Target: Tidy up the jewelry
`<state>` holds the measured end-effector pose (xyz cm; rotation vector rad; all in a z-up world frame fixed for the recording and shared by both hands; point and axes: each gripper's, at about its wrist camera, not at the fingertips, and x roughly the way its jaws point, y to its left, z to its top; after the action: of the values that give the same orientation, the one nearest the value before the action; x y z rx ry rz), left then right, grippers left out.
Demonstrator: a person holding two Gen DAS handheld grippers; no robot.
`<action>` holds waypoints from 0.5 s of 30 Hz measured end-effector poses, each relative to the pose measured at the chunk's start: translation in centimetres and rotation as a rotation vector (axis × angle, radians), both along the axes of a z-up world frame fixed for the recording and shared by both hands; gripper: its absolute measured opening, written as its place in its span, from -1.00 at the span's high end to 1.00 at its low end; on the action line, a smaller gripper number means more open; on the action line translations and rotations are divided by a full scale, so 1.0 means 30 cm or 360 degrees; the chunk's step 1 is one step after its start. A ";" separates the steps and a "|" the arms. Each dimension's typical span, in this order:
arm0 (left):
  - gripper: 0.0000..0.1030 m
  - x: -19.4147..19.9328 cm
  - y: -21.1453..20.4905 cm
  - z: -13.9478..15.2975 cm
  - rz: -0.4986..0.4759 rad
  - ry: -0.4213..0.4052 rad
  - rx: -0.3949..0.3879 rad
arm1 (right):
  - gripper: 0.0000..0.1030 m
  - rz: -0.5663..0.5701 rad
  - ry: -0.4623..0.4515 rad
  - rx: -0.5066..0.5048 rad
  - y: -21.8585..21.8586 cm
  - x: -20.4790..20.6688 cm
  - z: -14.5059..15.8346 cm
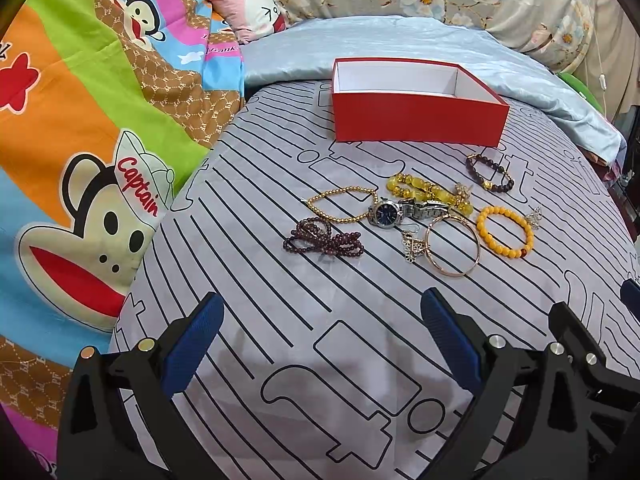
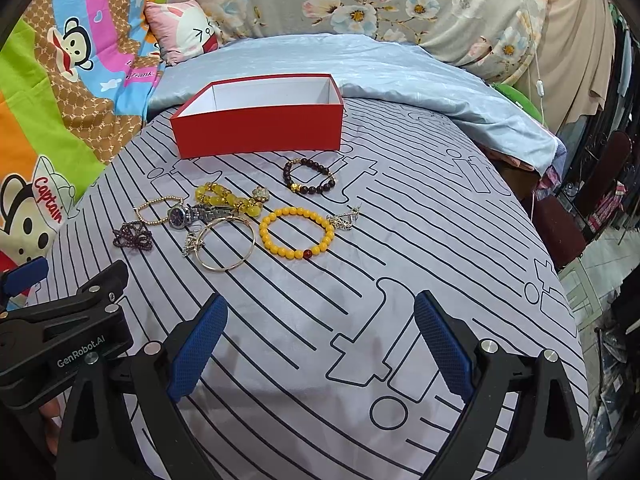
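Observation:
An empty red box (image 1: pixel 416 120) (image 2: pixel 260 132) with a white inside stands on the grey striped bedsheet. In front of it lie several pieces of jewelry: a dark bead bracelet (image 1: pixel 490 174) (image 2: pixel 310 178), an orange bead bracelet (image 1: pixel 505 232) (image 2: pixel 296 232), a gold bangle (image 1: pixel 452 246) (image 2: pixel 226 244), a blue-faced watch (image 1: pixel 386 212) (image 2: pixel 180 216), a yellow bracelet (image 1: pixel 424 190) (image 2: pixel 224 198), a thin gold bead chain (image 1: pixel 340 204) and dark red beads (image 1: pixel 320 238) (image 2: pixel 134 236). My left gripper (image 1: pixel 322 320) and right gripper (image 2: pixel 320 320) are open, empty, hovering short of the jewelry.
A cartoon monkey blanket (image 1: pixel 80 140) rises at the left. A light blue quilt (image 1: pixel 400 40) and floral bedding (image 2: pixel 360 0) lie behind the box. The bed edge drops off at the right (image 2: pixel 560 280), with a chair and floor beyond.

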<state>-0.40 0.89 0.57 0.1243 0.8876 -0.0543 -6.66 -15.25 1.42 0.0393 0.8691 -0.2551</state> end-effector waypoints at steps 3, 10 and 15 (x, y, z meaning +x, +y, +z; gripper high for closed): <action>-0.86 0.000 0.000 0.001 -0.0001 0.0000 -0.0001 | -0.80 -0.0003 -0.0005 -0.0006 0.000 -0.003 0.001; -0.84 0.000 -0.001 0.004 -0.0001 0.0001 -0.0004 | -0.79 -0.0004 -0.0008 -0.0010 -0.003 -0.006 0.003; -0.83 -0.004 -0.001 0.006 0.0000 -0.0002 0.0000 | -0.79 -0.0004 -0.0008 -0.0011 -0.003 -0.005 0.003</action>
<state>-0.51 0.85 0.75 0.1246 0.8863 -0.0543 -6.80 -15.34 1.50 0.0343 0.8633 -0.2603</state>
